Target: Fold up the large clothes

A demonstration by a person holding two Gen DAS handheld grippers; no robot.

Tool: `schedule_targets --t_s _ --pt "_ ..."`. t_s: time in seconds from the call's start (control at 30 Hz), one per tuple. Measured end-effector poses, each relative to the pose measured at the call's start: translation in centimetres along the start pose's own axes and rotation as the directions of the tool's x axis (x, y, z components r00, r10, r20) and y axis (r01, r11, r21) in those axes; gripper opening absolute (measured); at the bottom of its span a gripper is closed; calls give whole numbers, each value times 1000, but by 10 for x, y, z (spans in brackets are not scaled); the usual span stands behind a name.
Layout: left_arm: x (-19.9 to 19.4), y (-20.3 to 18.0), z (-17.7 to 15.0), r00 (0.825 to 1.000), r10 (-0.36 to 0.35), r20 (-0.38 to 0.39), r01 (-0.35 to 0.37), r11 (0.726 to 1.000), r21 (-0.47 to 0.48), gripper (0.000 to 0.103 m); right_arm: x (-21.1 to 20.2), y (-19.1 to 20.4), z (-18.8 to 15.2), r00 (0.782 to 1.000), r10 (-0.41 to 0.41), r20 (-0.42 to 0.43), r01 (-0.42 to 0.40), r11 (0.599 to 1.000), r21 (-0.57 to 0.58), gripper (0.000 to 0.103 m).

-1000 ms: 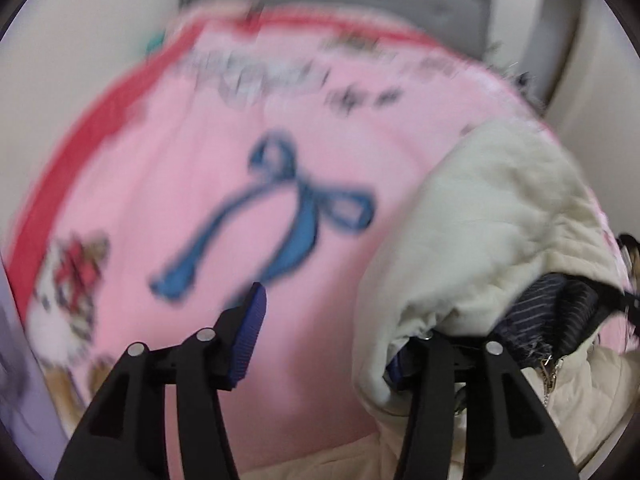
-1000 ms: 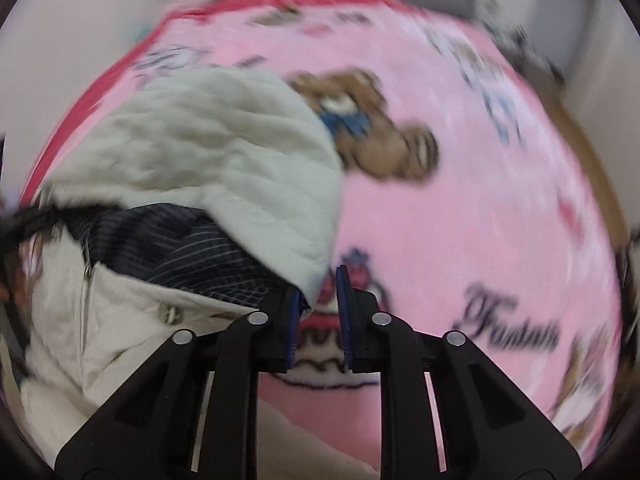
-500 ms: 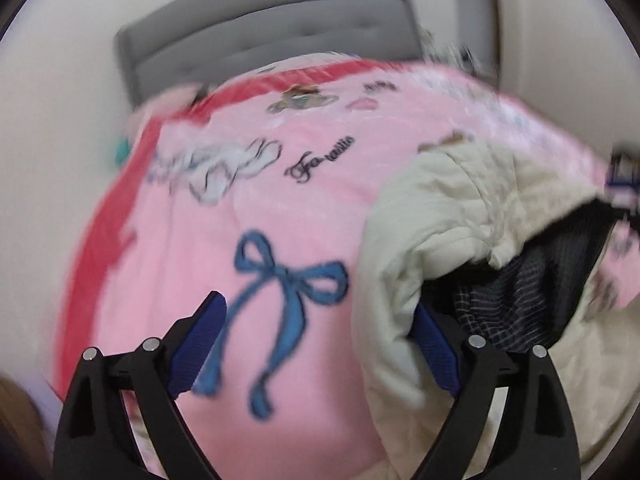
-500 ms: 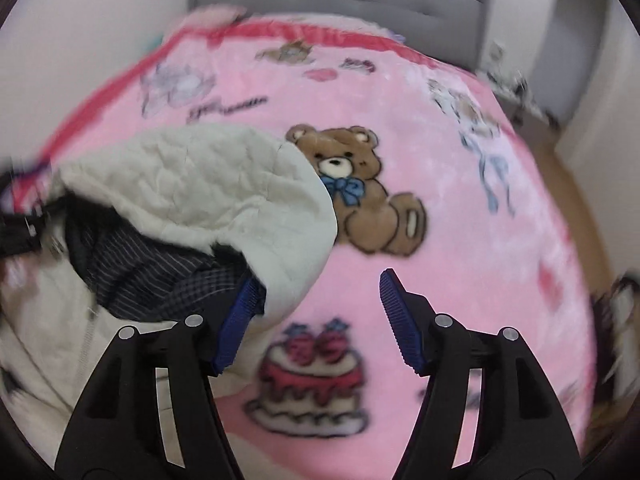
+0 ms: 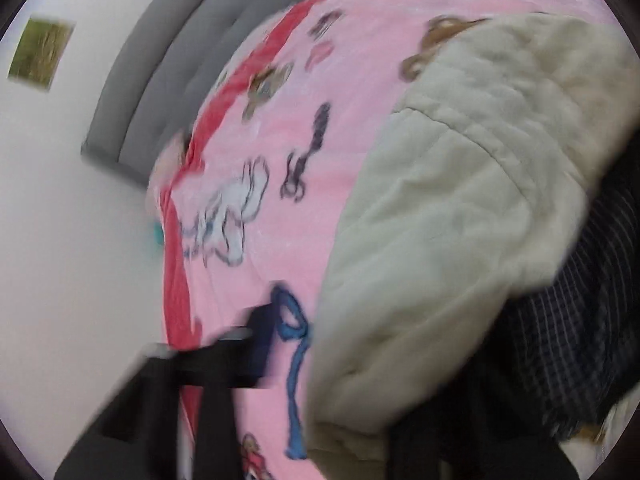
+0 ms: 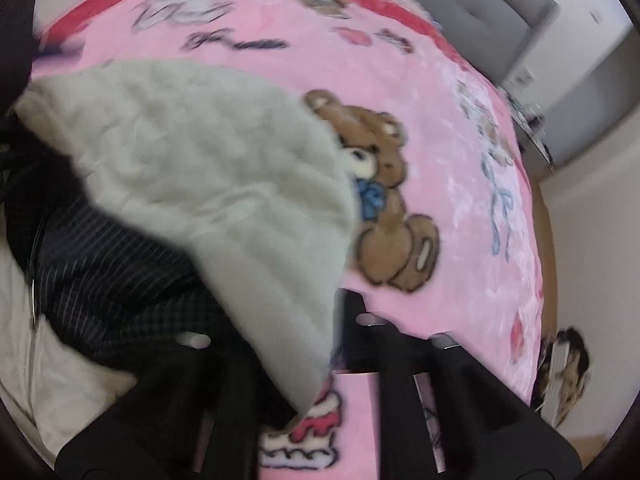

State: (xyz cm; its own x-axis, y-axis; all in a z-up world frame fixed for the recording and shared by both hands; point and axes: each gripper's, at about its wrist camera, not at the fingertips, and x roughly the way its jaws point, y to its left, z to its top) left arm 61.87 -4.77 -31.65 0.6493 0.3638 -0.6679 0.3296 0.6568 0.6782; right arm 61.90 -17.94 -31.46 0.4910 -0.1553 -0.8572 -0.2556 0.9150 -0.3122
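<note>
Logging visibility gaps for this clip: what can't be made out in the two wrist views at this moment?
- Left wrist view: left gripper motion-blurred; cream jacket covers one finger while the jaws close, so the grip can't be confirmed.
- Right wrist view: right gripper pads hidden by the jacket's edge.
- Both views: frame edges cut the jacket; its full shape is unknown.
- Pink blanket lettering too blurred to read.

The jacket [image 6: 192, 168] lies on the blanket [image 6: 460, 184], left of the right claw [image 6: 336, 344]; the headboard [image 6: 480, 4] stands behind.
</note>
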Motion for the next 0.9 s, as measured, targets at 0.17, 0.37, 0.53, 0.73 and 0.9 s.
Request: schedule_targets --t_s 0.17,0.37,0.53,0.73,0.9 --pt "-3 59 -17 996 -1 93 38 919 -392 14 -31 -8 9 971 -22 238 22 1000 4 3" --pt "50 95 -93 977 -204 67 196 720 -666 36 -12 18 10 976 3 217 20 995 -102 4" --pt "71 59 -103 970 -244 -14 185 773 -607 36 42 29 2 999 -39 -10 38 997 -64 4" --pt "63 45 -107 972 -235 17 211 836 -507 36 54 28 -15 998 -58 -21 57 998 -31 15" --pt "35 61 -120 968 -223 120 252 882 -398 67 23 -5 -23 987 131 88 -135 990 42 42"
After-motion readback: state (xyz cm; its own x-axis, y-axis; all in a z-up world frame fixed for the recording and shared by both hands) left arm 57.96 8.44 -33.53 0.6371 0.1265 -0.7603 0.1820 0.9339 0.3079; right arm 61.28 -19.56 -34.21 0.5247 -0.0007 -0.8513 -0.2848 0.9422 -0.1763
